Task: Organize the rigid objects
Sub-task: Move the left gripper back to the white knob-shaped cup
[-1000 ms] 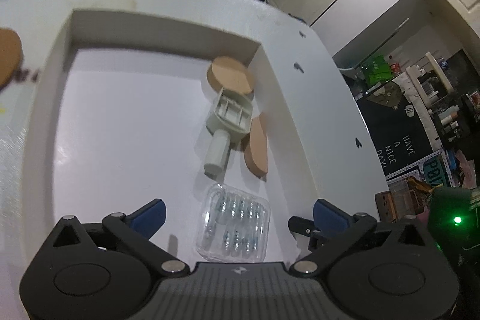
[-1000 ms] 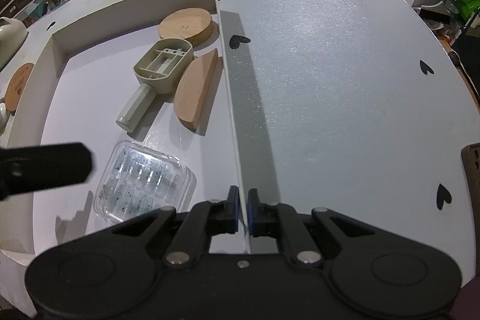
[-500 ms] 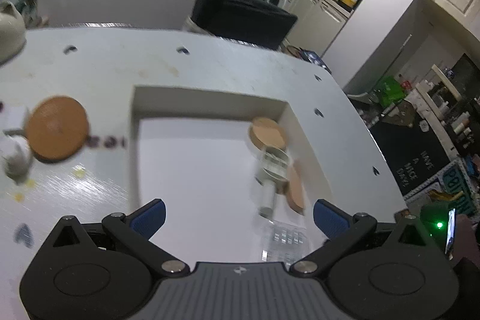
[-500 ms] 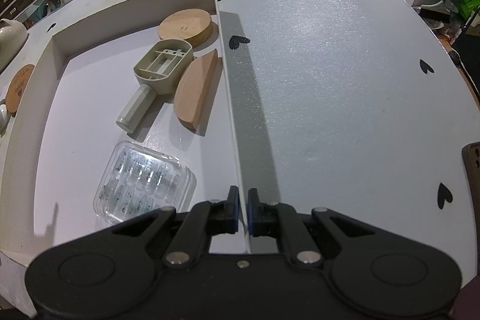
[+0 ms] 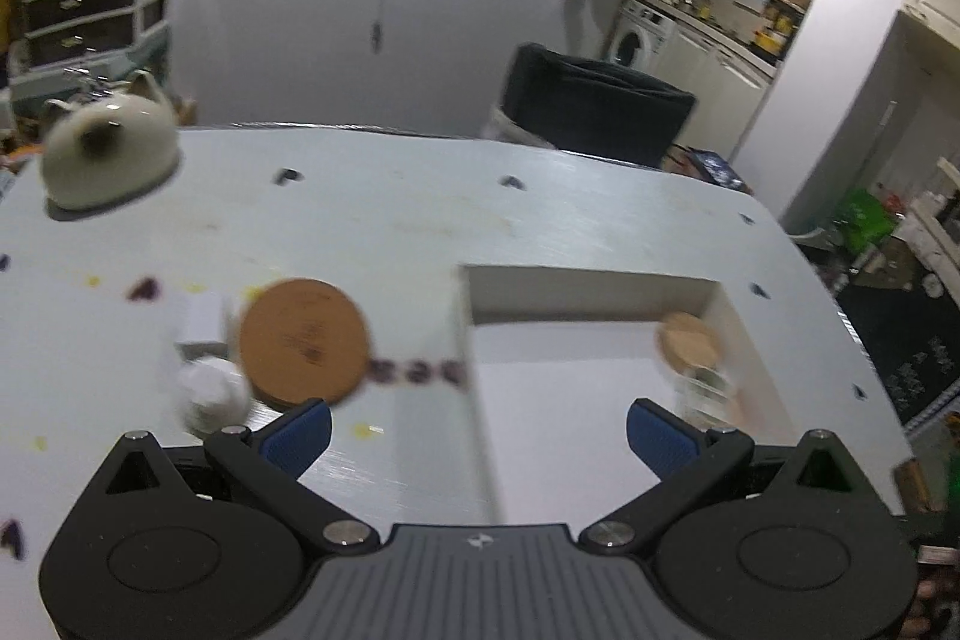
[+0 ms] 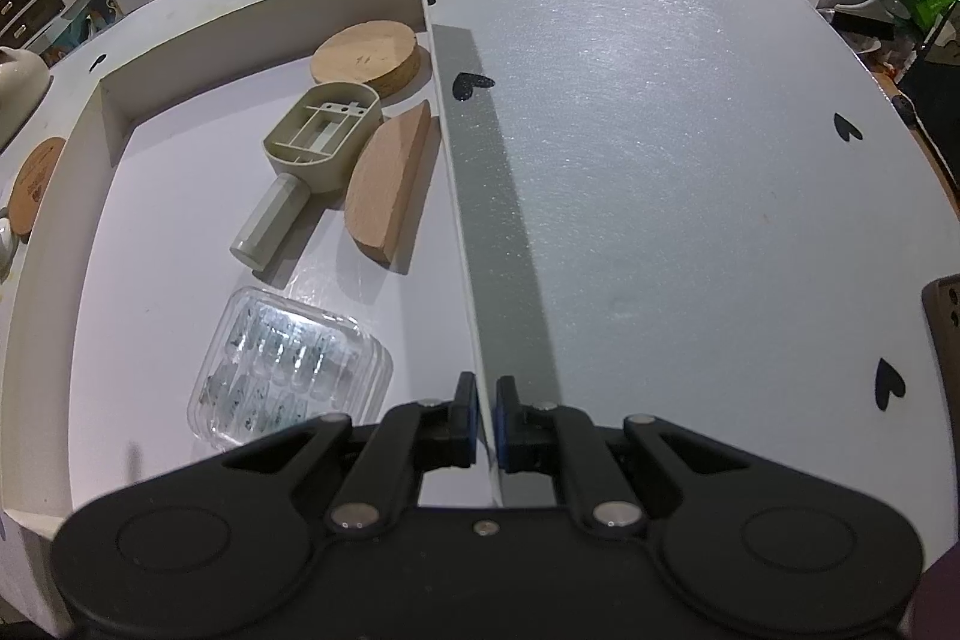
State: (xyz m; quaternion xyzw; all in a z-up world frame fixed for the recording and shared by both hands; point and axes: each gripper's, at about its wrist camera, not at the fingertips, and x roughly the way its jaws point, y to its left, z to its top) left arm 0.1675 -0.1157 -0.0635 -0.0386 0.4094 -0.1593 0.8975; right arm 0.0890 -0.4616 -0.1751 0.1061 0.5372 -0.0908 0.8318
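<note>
Right gripper (image 6: 486, 421), jaws clenched on the tray (image 6: 462, 244) wall, steadies the tray on the table (image 6: 690, 160). Left gripper (image 5: 478, 427), jaws released and empty, faces the cork coaster (image 5: 303, 343) lying outside the tray, probably the next item to stow.

The whole left wrist view is smeared: the cork disc (image 5: 303, 345) and small white things (image 5: 207, 370) at lower left blur together. In the right wrist view, a brown coaster (image 6: 36, 172) is half-hidden behind the tray wall (image 6: 42, 244).
</note>
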